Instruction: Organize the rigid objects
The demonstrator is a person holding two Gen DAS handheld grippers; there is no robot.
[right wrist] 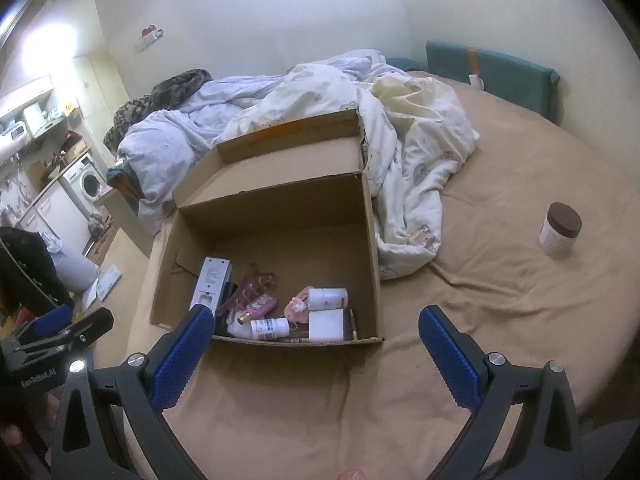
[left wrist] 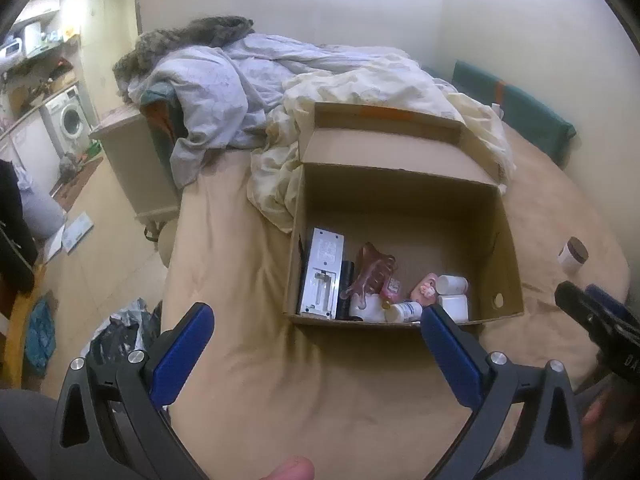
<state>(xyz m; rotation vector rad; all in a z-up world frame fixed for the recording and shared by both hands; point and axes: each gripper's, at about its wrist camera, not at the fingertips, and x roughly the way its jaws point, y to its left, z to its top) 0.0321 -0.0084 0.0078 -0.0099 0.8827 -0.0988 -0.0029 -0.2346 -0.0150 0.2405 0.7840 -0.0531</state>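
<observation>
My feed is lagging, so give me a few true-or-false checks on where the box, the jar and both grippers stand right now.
1. The cardboard box sits open on the bed. True.
2. The brown-lidded jar is inside the box. False: it stands on the bed sheet, apart from the box, on its right.
3. The right gripper is shut on a bottle. False: its jaws are wide open and hold nothing.
4. The left gripper is open and empty. True.
5. The box holds nothing yet. False: several small things lie in it, among them a white bottle and a hair claw.
</observation>
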